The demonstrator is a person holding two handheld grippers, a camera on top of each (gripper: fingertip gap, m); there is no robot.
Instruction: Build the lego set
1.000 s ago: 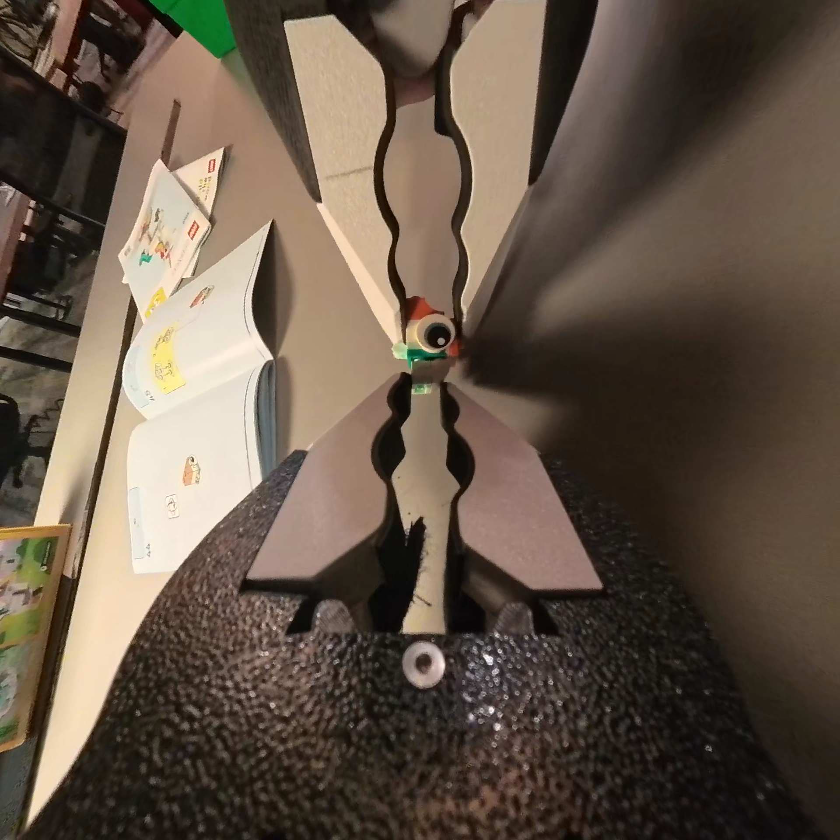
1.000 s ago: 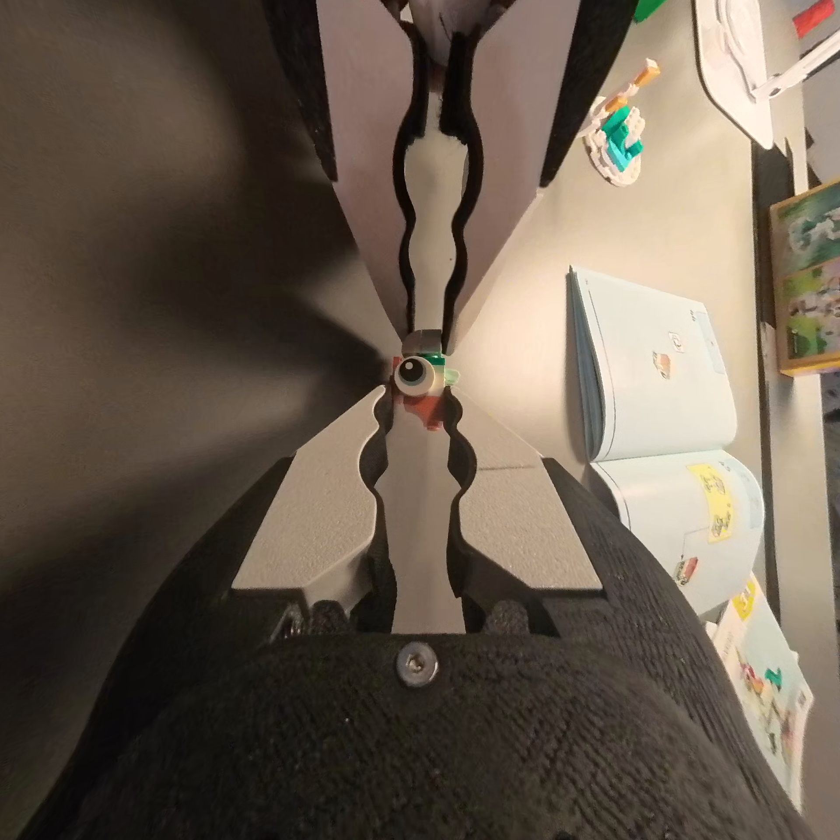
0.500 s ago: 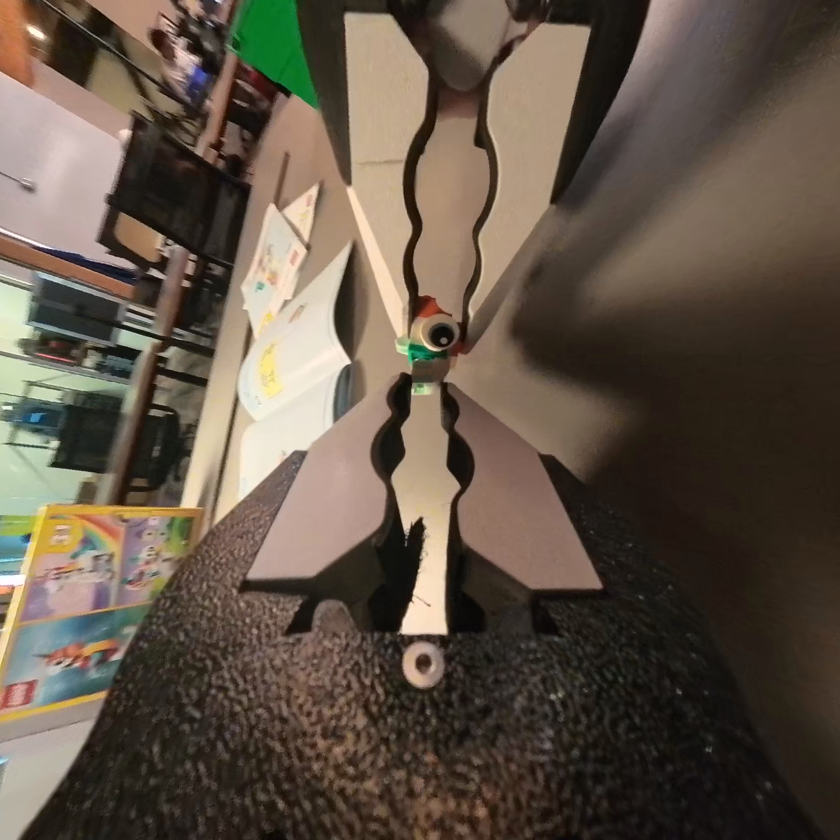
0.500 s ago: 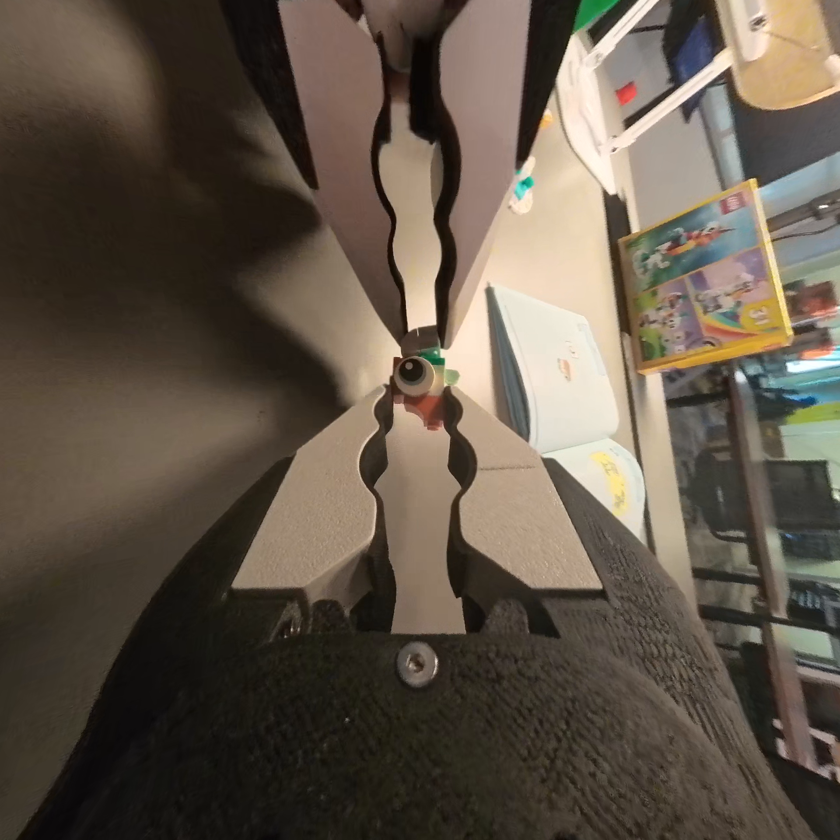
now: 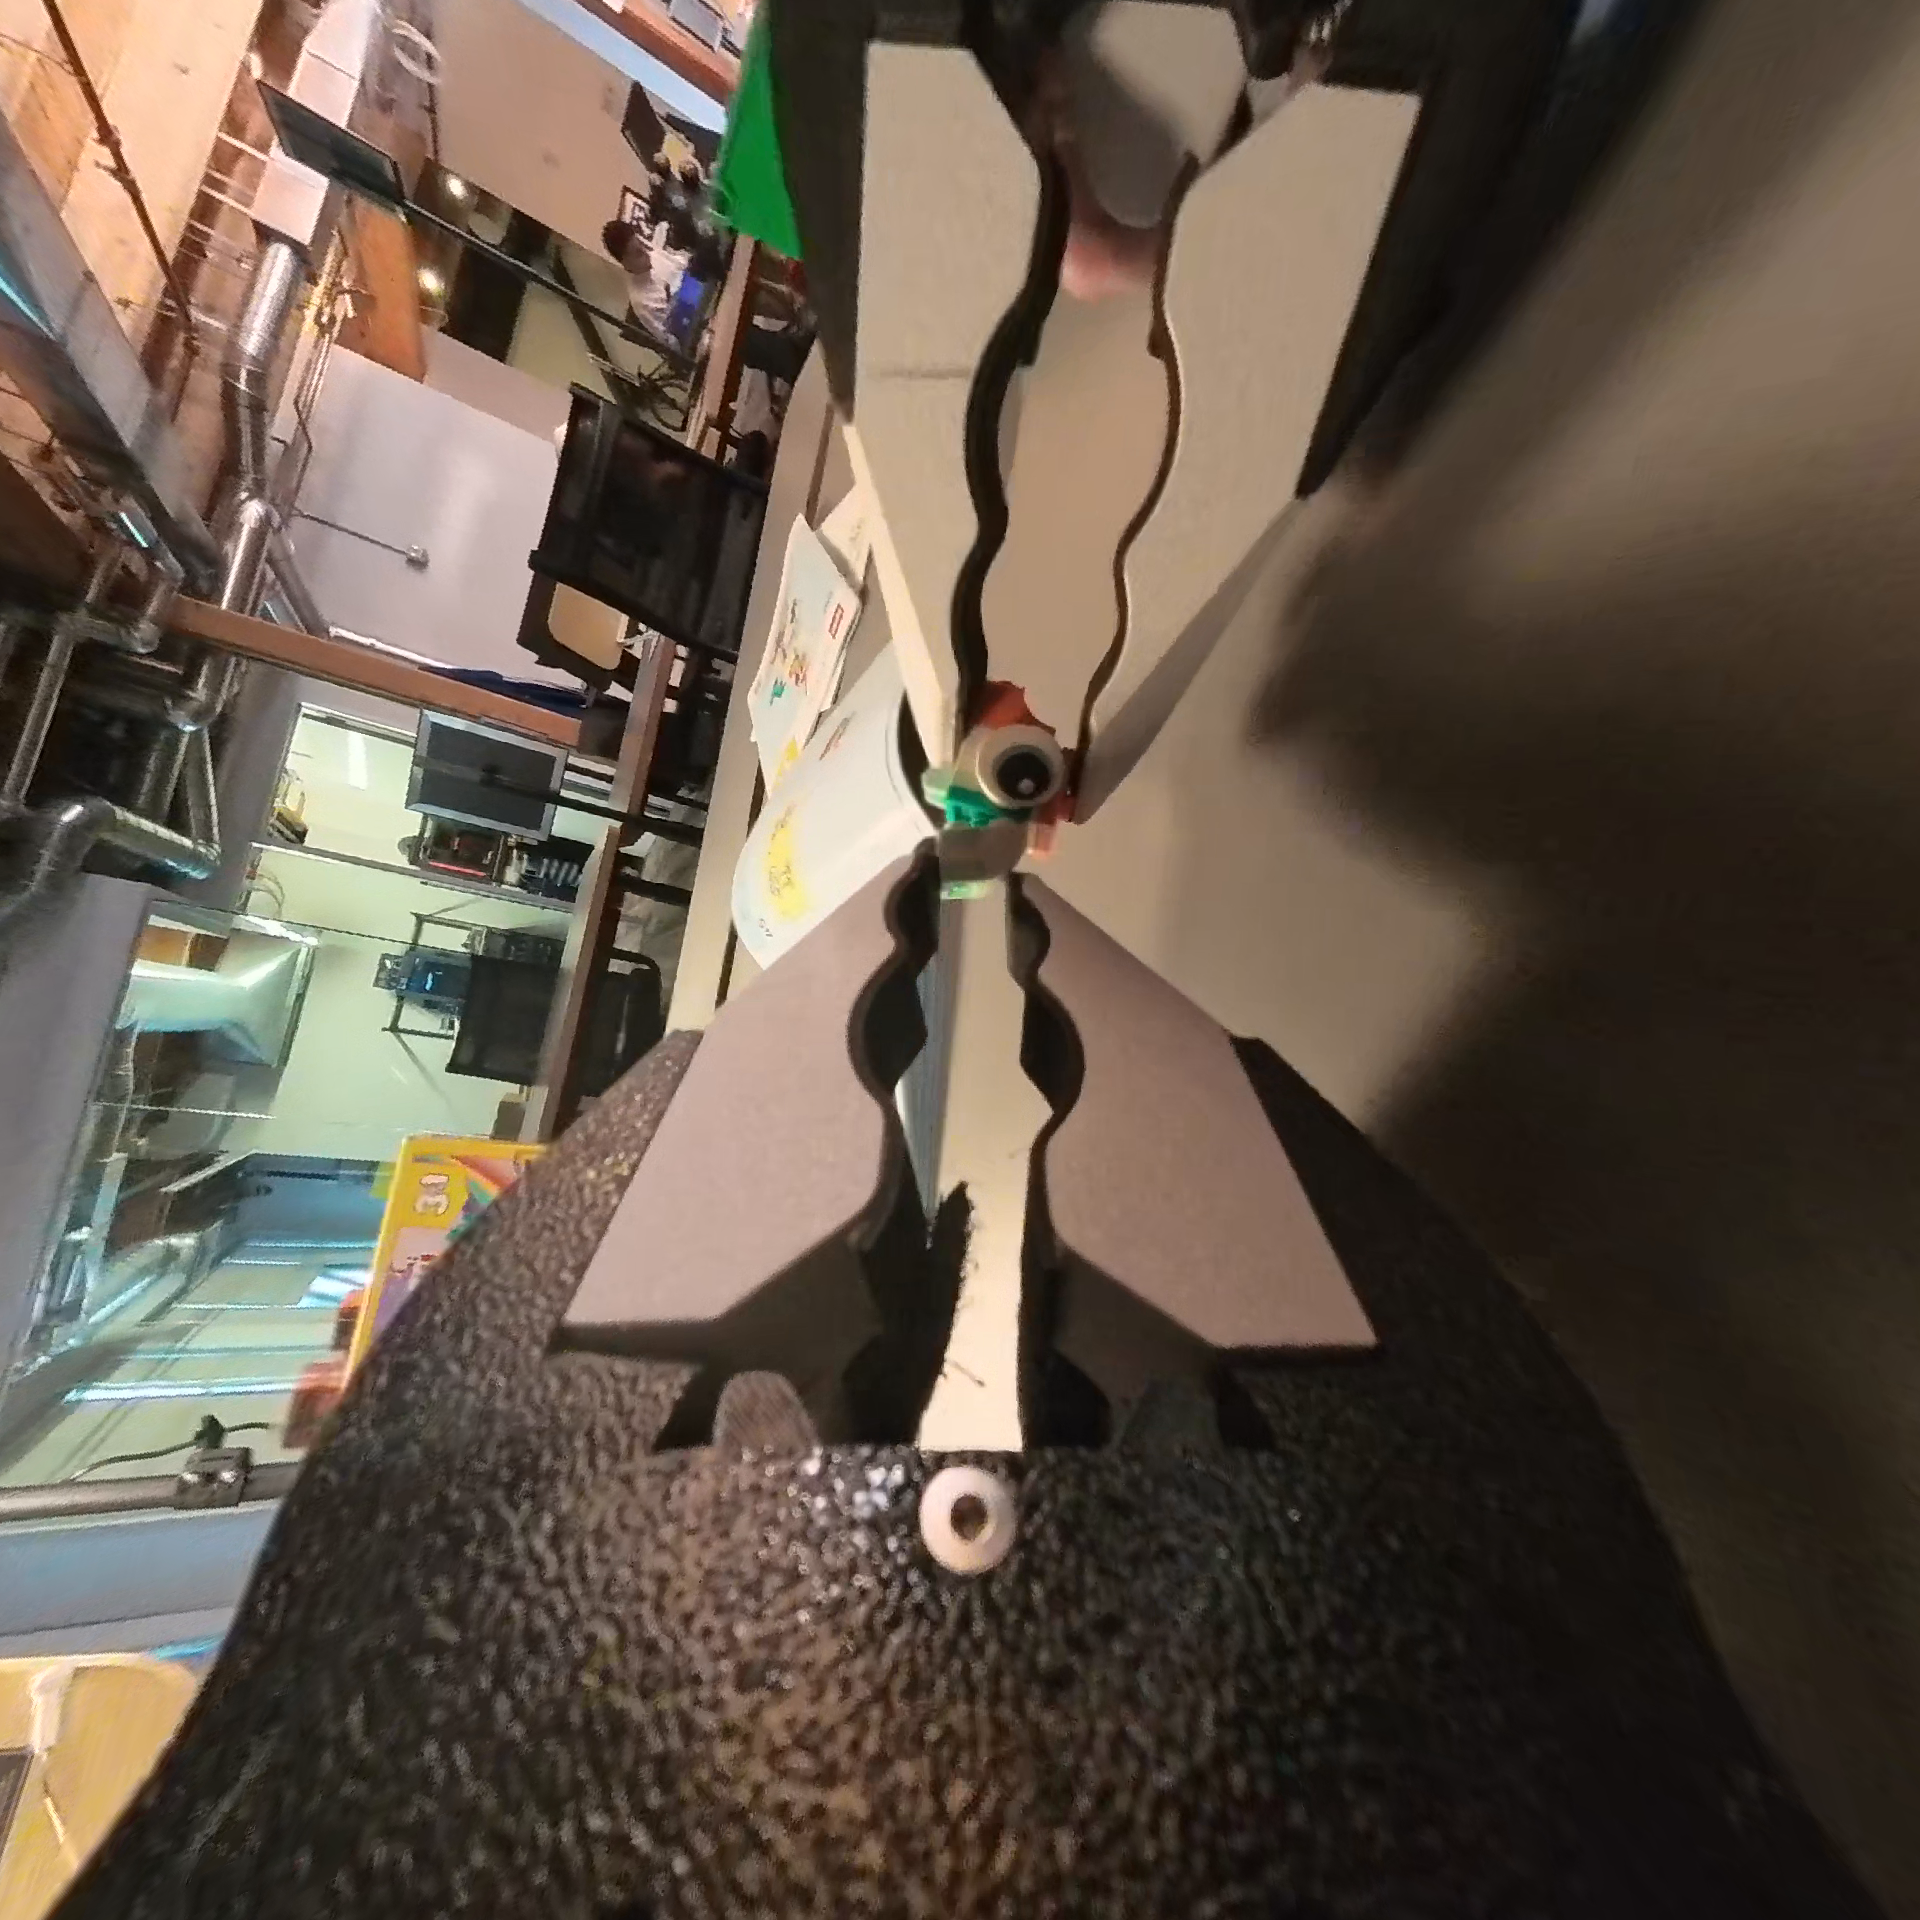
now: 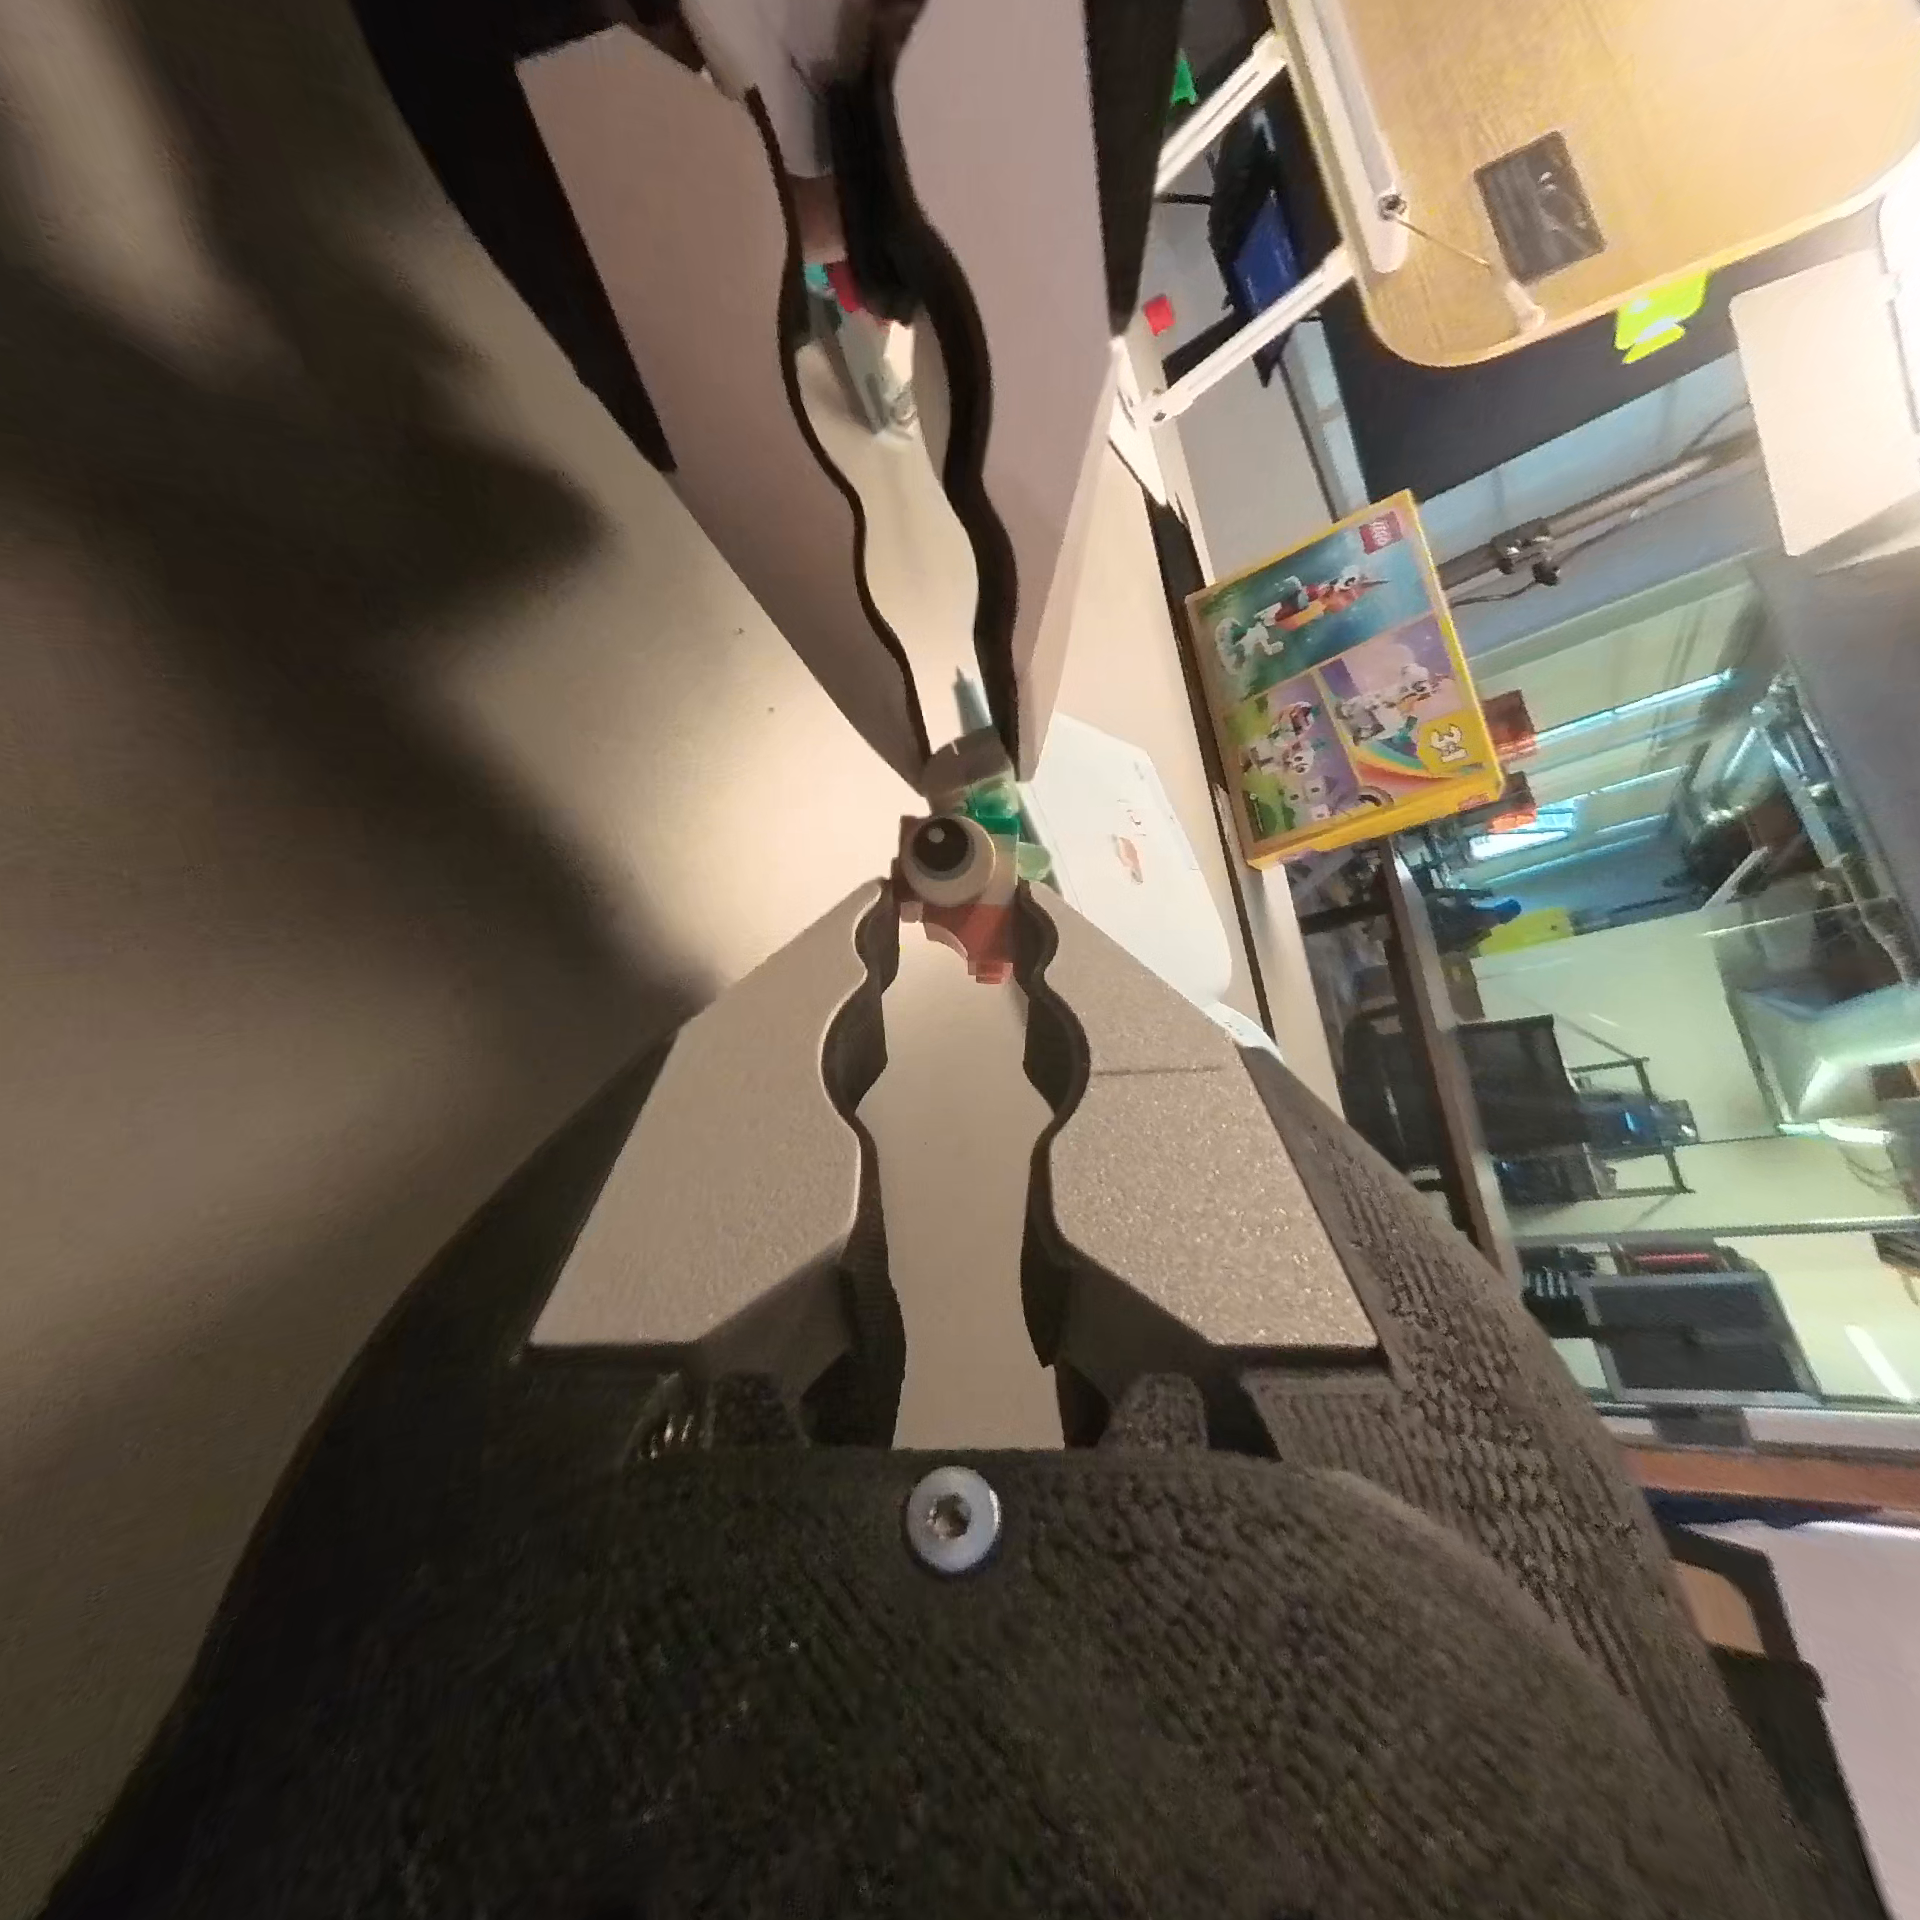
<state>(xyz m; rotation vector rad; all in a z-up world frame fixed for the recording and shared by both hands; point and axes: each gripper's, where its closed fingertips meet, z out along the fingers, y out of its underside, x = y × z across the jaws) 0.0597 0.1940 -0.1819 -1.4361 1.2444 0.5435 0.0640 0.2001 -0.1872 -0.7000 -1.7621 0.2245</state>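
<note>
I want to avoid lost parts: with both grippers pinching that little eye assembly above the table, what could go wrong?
1. The left gripper and right gripper hold the small eye assembly only at their tips; it might twist out.
2. Pulling apart could split it, dropping bricks toward the table.
3. Both views are blurred, which suggests fast motion and may loosen the hold.
</note>
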